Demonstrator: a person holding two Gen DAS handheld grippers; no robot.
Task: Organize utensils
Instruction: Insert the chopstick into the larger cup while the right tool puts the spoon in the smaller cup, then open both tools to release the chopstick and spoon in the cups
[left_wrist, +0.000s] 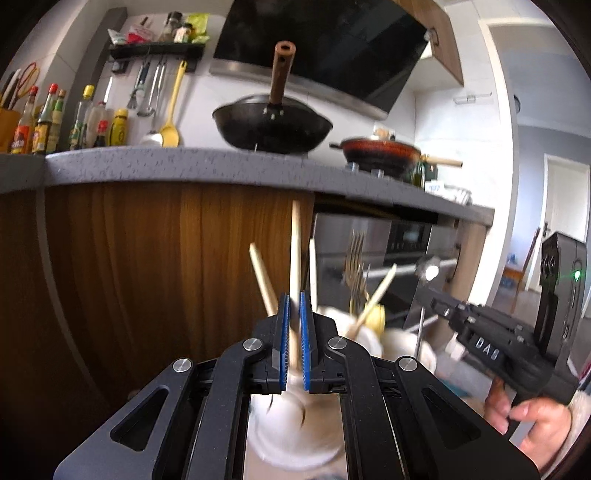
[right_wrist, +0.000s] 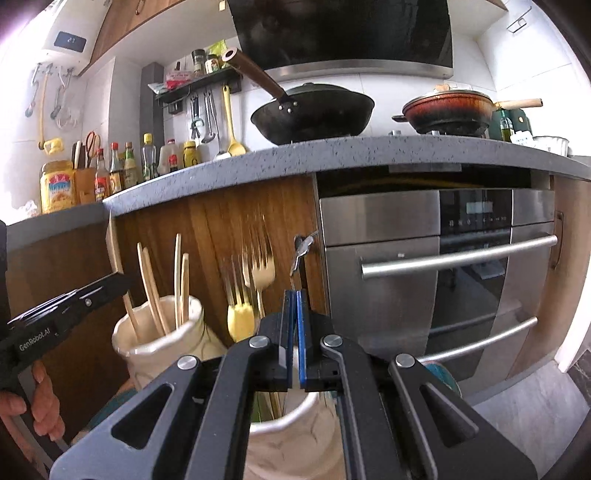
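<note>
My left gripper (left_wrist: 294, 299) is shut on a wooden chopstick (left_wrist: 295, 240) that stands upright above a white ceramic holder (left_wrist: 288, 428). Other chopsticks (left_wrist: 263, 280) lean out of that holder. In the right wrist view the left gripper (right_wrist: 122, 280) comes in from the left above the chopstick holder (right_wrist: 159, 343). My right gripper (right_wrist: 295, 295) is shut on a thin metal spoon (right_wrist: 303, 245) over a second white holder (right_wrist: 291, 443). Gold forks (right_wrist: 260, 271) stand between the two holders. The left wrist view shows the right gripper (left_wrist: 428, 295) and its spoon (left_wrist: 427, 272).
A grey countertop (right_wrist: 295, 155) runs above a wooden cabinet front (right_wrist: 221, 214) and a steel oven (right_wrist: 436, 266). A black wok (right_wrist: 310, 110) and a red pan (right_wrist: 447, 107) sit on the hob. Sauce bottles (right_wrist: 114, 170) line the counter's left end. A hand (left_wrist: 532, 424) holds the right gripper.
</note>
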